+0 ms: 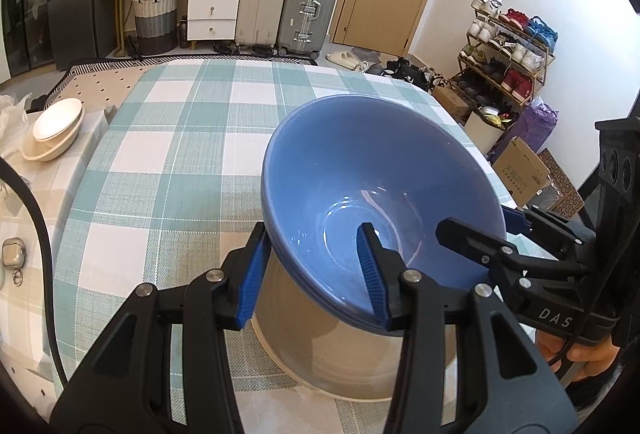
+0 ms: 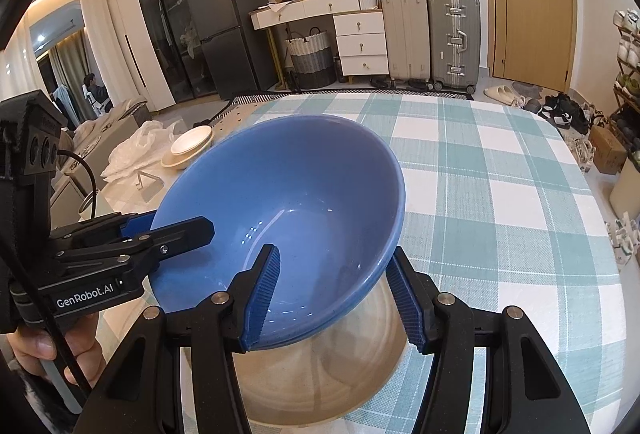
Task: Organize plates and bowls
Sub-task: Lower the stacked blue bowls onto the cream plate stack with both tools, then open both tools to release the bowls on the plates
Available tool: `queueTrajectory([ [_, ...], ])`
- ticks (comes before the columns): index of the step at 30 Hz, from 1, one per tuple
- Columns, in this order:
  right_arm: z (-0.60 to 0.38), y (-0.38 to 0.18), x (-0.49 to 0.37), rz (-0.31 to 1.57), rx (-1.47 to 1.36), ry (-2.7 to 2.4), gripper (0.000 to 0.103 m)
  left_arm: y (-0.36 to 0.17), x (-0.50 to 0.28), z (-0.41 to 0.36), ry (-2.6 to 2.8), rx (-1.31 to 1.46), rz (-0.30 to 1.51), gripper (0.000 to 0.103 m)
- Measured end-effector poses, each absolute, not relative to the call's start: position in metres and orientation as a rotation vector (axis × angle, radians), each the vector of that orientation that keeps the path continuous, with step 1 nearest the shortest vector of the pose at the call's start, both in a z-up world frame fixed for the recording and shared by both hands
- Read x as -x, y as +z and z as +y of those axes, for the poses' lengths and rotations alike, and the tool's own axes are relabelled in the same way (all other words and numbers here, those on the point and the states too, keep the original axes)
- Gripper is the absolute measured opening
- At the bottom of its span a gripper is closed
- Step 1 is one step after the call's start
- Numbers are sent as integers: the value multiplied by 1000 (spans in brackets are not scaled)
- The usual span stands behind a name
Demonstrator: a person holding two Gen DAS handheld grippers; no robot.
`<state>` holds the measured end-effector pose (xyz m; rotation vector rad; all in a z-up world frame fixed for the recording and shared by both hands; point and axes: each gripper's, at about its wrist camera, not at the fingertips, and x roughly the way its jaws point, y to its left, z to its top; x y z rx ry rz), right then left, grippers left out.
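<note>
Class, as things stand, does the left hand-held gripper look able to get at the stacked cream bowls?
Probably not yet: the left hand-held gripper is clamped on the blue bowl, though bare checked tablecloth lies toward the cream bowls.

Each hand-held gripper (image 1: pixel 316 274) (image 2: pixel 340 294) is black with ribbed blue pads (image 1: pixel 252 274), silver screws and white lettering; a black cable (image 2: pixel 60 314) trails behind.

Both grippers, right (image 2: pixel 332 290) at six o'clock and left (image 2: pixel 180 230) at nine, clamp the blue bowl's (image 2: pixel 280 201) rim above a beige bowl (image 2: pixel 320 374).
</note>
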<state>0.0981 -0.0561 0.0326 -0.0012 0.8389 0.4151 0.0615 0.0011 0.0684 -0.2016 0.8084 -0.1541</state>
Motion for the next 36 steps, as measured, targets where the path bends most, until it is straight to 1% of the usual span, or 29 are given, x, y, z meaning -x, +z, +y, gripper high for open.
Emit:
queueTrajectory([
  [25,-49,31,-106,840,26,418,58,52,-77,4,-160,204,814,41],
  [27,-48,32,-106,839,48,423,61,50,-79,6,-163,205,810,45],
  [28,-48,33,-106,838,67,429,70,49,-79,7,-159,201,805,50],
  [29,-48,33,-105,834,84,435,75,49,-78,10,-153,196,800,58],
  [30,-48,34,-103,822,106,438,81,49,-77,12,-146,191,789,60],
  [32,-49,36,-100,800,134,446,84,50,-74,20,-151,186,766,71],
  [33,-52,38,-99,792,140,454,85,50,-73,23,-153,183,756,74],
  [35,-56,39,-96,783,136,461,88,51,-70,27,-149,160,736,76],
  [36,-59,40,-95,773,131,469,91,52,-68,30,-148,148,723,77],
])
